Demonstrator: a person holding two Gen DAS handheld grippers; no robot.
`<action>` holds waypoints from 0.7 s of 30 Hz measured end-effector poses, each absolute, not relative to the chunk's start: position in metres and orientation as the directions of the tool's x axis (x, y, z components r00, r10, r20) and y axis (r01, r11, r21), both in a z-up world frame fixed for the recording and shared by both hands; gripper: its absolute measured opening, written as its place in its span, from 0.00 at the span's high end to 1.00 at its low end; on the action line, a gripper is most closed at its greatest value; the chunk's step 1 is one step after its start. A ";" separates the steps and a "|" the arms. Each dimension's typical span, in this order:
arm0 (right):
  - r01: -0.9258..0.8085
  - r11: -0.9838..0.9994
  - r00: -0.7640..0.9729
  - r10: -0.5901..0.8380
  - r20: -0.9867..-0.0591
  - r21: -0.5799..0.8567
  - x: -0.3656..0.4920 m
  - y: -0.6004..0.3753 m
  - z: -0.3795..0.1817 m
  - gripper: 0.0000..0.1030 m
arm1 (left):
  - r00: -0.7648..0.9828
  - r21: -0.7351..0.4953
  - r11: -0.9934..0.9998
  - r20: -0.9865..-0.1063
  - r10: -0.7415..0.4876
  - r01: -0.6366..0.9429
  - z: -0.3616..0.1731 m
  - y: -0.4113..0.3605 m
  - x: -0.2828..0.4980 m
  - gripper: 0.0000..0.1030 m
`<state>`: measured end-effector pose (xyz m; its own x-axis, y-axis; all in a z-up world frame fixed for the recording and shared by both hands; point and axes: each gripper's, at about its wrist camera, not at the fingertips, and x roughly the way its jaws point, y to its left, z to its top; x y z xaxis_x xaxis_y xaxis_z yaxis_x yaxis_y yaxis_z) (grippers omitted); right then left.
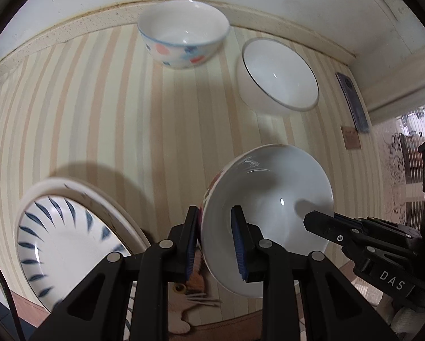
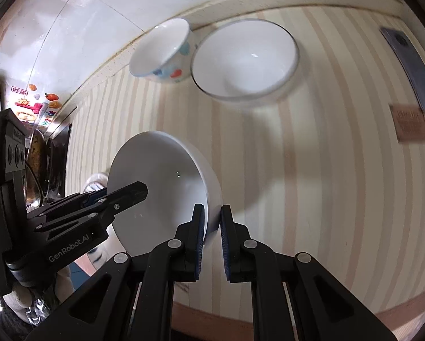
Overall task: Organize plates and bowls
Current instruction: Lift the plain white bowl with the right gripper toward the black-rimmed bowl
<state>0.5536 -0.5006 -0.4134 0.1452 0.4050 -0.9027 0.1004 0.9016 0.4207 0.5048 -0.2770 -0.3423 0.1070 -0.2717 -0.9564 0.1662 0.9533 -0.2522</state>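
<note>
- Left wrist view: left hand-held gripper [image 1: 215, 238] clamps near rim of tilted bowl [image 1: 269, 213], held above striped worktop [image 1: 98, 99]; rimmed bowl [image 1: 280, 76] lies far, slightly right.
- Right wrist view: right hand-held gripper [image 2: 212, 227] pinches the same bowl's right rim; rimmed bowl straight ahead, so right is nearer.

Striped table [image 1: 98, 108] carries spotted bowl [image 1: 184, 38], white bowl [image 1: 280, 76], plate [image 1: 70, 241], phone [image 1: 352, 102].
</note>
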 end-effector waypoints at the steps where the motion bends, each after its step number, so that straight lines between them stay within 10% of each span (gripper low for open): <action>1: 0.104 0.902 0.145 0.404 -0.903 0.420 0.547 -0.502 -0.414 0.88 | 0.101 -0.251 0.954 -0.958 -0.269 0.166 -0.345 -0.278 0.502 0.80; 21: 0.185 0.887 0.085 0.415 -0.906 0.423 0.509 -0.531 -0.446 0.88 | 0.029 -0.209 0.953 -0.975 -0.221 0.221 -0.378 -0.314 0.485 0.80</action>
<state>0.5086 -0.5309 -0.4457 0.0848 0.4145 -0.9061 0.1855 0.8869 0.4231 0.4852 -0.3141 -0.3780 0.0288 -0.2210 -0.9749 0.2205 0.9526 -0.2094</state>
